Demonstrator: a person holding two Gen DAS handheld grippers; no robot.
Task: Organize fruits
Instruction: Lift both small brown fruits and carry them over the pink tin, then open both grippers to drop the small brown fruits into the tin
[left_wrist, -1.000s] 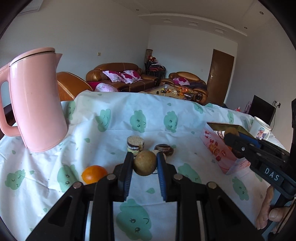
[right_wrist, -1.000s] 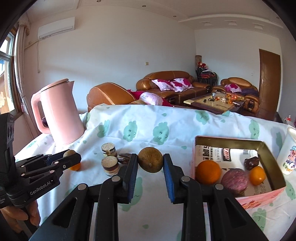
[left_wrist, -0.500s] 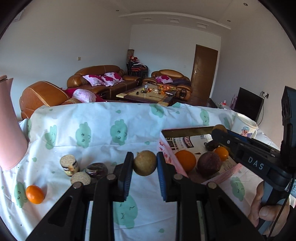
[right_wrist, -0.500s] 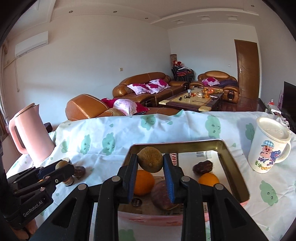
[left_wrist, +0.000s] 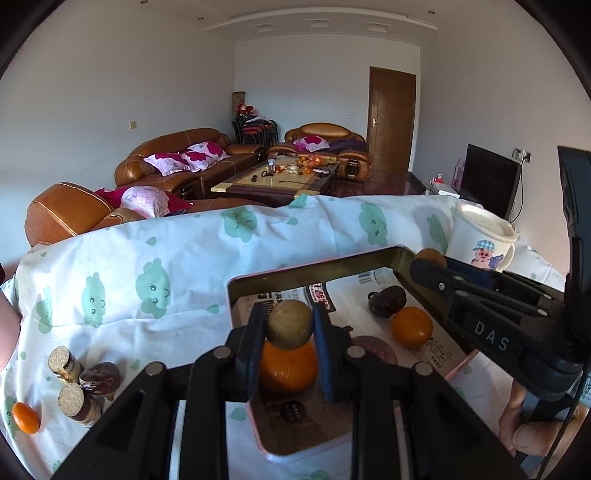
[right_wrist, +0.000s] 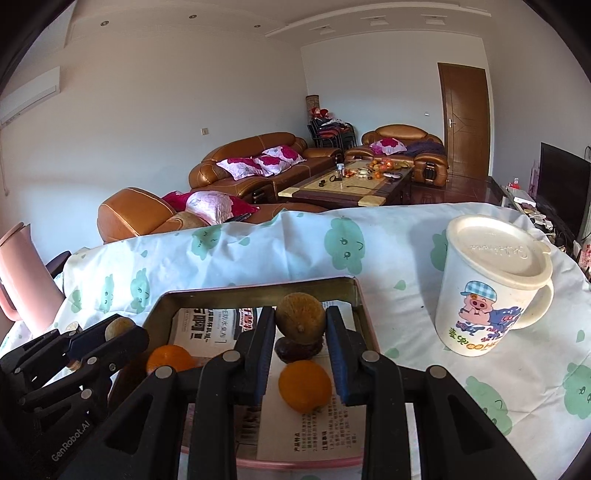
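Observation:
My left gripper (left_wrist: 289, 325) is shut on a round brown fruit (left_wrist: 289, 324), held over the left part of the pink box (left_wrist: 317, 266). My right gripper (right_wrist: 300, 324) is shut on a second brown fruit (right_wrist: 300, 322) above the box's far right part (right_wrist: 258, 290). Inside the box, on newspaper, lie a large orange (left_wrist: 289, 366), a smaller orange (left_wrist: 412, 327), a dark wrinkled fruit (left_wrist: 387, 301) and a purple fruit (left_wrist: 376, 350). The right wrist view shows the oranges (right_wrist: 304, 386) (right_wrist: 170, 358) and the dark fruit (right_wrist: 298, 349) below my grip.
A lidded cartoon mug (right_wrist: 491, 291) stands right of the box. Left of it on the tablecloth (left_wrist: 155, 258) are cork-topped rolls (left_wrist: 61, 363), a dark fruit (left_wrist: 100, 376) and a small orange (left_wrist: 25, 417). The pink kettle (right_wrist: 22, 273) is far left.
Both grippers have carried their brown fruits rightward from the open tablecloth to above the box. The kettle has slid out of the left wrist view.

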